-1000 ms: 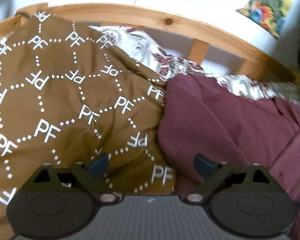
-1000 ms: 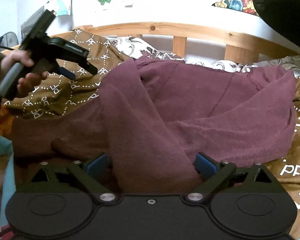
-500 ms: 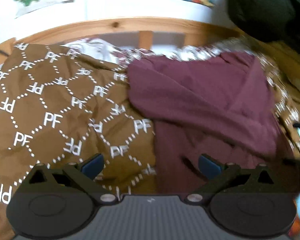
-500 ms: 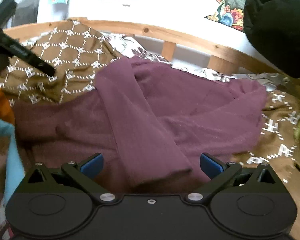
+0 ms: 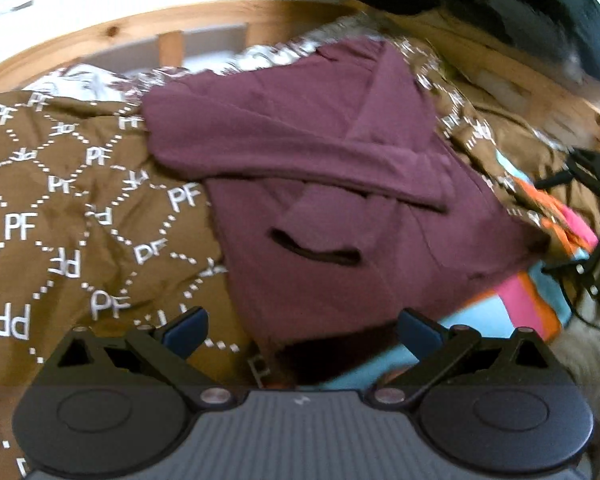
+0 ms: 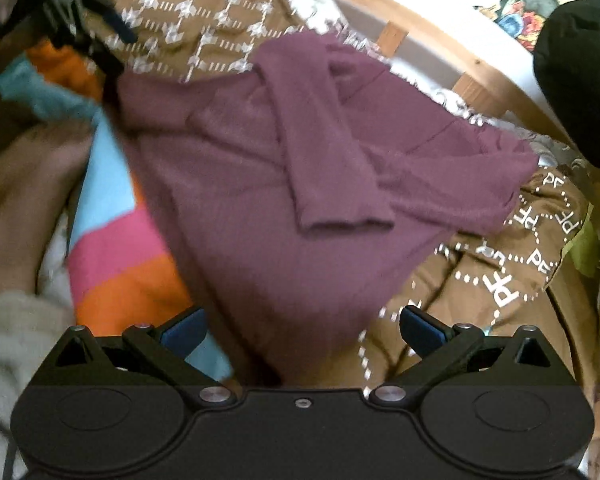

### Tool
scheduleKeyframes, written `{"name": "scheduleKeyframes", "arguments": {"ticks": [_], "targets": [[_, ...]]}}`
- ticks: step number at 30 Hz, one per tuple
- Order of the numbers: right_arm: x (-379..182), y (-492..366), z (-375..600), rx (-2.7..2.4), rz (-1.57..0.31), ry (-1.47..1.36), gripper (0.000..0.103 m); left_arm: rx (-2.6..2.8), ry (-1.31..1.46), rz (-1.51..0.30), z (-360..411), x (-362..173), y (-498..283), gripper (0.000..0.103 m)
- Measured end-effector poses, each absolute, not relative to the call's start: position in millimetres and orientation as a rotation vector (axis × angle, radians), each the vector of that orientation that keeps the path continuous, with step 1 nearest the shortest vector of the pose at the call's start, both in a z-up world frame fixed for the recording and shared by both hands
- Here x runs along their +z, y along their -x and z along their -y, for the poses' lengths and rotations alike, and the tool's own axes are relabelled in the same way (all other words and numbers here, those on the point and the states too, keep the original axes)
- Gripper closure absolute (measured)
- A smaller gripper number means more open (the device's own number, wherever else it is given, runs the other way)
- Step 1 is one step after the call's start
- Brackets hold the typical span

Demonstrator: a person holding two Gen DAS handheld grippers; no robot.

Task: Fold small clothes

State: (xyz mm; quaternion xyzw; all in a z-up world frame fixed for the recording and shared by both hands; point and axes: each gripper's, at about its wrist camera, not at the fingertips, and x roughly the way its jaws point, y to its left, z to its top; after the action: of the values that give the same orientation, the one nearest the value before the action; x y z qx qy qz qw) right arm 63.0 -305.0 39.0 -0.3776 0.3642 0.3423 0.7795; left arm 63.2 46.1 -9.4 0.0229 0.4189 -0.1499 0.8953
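A maroon long-sleeved top (image 5: 340, 200) lies on the brown patterned blanket (image 5: 60, 200), its sleeves folded across the body. It also shows in the right wrist view (image 6: 268, 208), with one sleeve cuff (image 6: 344, 216) lying over its middle. My left gripper (image 5: 300, 330) is open and empty, just short of the top's near hem. My right gripper (image 6: 302, 330) is open and empty above the top's near corner. The right gripper also shows at the right edge of the left wrist view (image 5: 596, 216), and the left gripper at the top left of the right wrist view (image 6: 72, 24).
A striped blue, pink and orange cloth (image 6: 116, 248) lies under the top's edge and shows in the left wrist view (image 5: 532, 300). A wooden bed rail (image 5: 140, 36) runs behind. A dark bundle (image 6: 580, 72) sits at the far right. A cream cloth (image 6: 16, 344) lies near left.
Both grippers have pulled back and swung toward the top's near hem. The views have turned, so the striped cloth now shows. Both stay open.
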Motion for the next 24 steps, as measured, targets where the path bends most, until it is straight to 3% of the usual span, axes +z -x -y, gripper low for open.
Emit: {"name": "scheduleKeyframes", "arguments": {"ticks": [8,13,14,15,18,24], "targets": [[18.3,-58.0,286.6,0.682,-0.776,0.937,0.007,-0.311,-0.230,-0.889,-29.5,-23.2,-61.3,0.001],[9.6,-67.5,278.0,0.644,-0.755,0.920,0.028,-0.330,-0.275,-0.907,-22.2,-32.2,-64.7,0.001],[8.1,-68.4,277.1,0.648,-0.757,0.912,0.038,-0.335,-0.285,-0.902,-20.8,-33.0,-64.4,0.001],[6.7,-70.0,276.7,0.660,-0.762,0.899,0.057,-0.339,-0.297,-0.895,-19.8,-33.5,-64.0,0.001],[10.2,-72.6,277.4,0.669,-0.757,0.837,0.079,-0.353,-0.334,-0.881,-17.8,-33.3,-63.1,0.001],[26.7,-85.7,284.8,0.638,-0.721,0.678,0.083,-0.405,-0.498,-0.847,-9.9,-32.6,-58.3,0.001]]}}
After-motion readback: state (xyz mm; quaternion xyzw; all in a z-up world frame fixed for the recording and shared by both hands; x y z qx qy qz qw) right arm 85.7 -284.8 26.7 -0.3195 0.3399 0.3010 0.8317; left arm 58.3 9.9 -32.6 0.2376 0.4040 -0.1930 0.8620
